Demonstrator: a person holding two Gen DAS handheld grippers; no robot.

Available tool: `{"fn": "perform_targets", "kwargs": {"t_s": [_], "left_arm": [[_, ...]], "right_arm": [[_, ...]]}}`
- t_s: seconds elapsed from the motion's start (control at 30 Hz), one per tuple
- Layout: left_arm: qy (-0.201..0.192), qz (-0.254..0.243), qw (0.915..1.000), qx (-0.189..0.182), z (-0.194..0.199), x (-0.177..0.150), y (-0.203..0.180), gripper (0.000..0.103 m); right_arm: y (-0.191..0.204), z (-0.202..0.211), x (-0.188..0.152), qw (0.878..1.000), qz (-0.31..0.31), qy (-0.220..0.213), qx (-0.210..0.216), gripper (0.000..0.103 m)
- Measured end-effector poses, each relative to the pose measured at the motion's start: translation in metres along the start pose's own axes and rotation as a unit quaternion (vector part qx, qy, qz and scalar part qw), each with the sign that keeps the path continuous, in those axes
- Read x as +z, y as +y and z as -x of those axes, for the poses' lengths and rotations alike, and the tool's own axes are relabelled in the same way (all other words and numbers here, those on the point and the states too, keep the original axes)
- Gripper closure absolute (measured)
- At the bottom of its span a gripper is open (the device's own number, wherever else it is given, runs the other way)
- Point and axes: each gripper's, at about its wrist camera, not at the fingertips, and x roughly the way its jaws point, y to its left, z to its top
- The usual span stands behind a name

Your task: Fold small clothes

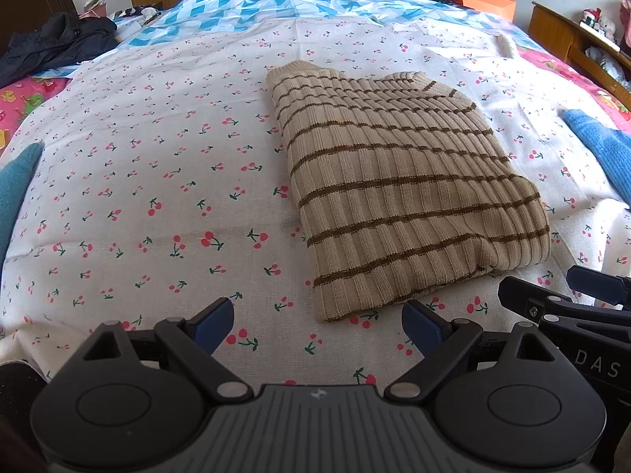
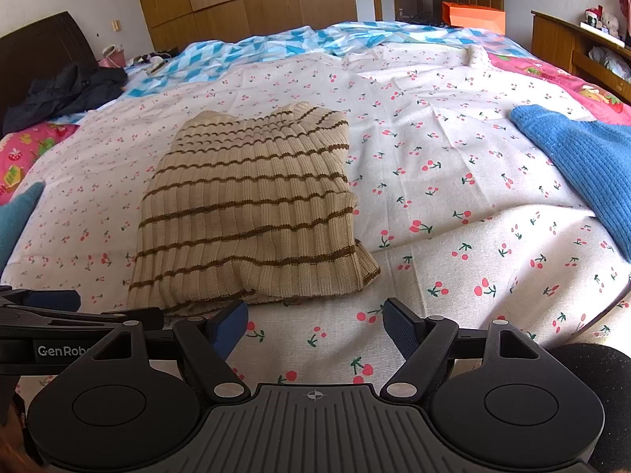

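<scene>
A beige ribbed sweater with brown stripes (image 1: 390, 181) lies folded into a rectangle on the cherry-print sheet (image 1: 138, 181). It also shows in the right wrist view (image 2: 252, 205). My left gripper (image 1: 317, 325) is open and empty, just short of the sweater's near edge. My right gripper (image 2: 315, 323) is open and empty, just short of the sweater's near right corner. The right gripper's fingers (image 1: 552, 299) show at the right edge of the left wrist view.
A blue knit garment (image 2: 583, 161) lies on the right of the bed. A teal garment (image 1: 15, 185) lies at the left edge. Dark clothing (image 1: 55, 45) is piled at the far left. A wooden shelf (image 2: 579, 47) stands at the right.
</scene>
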Motion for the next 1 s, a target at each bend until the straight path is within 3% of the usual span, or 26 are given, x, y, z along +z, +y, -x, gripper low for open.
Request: {"fn": "perform_targets", "kwargs": {"t_s": [1.0], "left_arm": [[-0.008,-0.004,0.9999,0.007,0.005,0.0,-0.0021,0.007]], "right_arm": [[-0.0008,0.0027,-0.0001,1.0,-0.003,-0.006,0.003,0.024]]}}
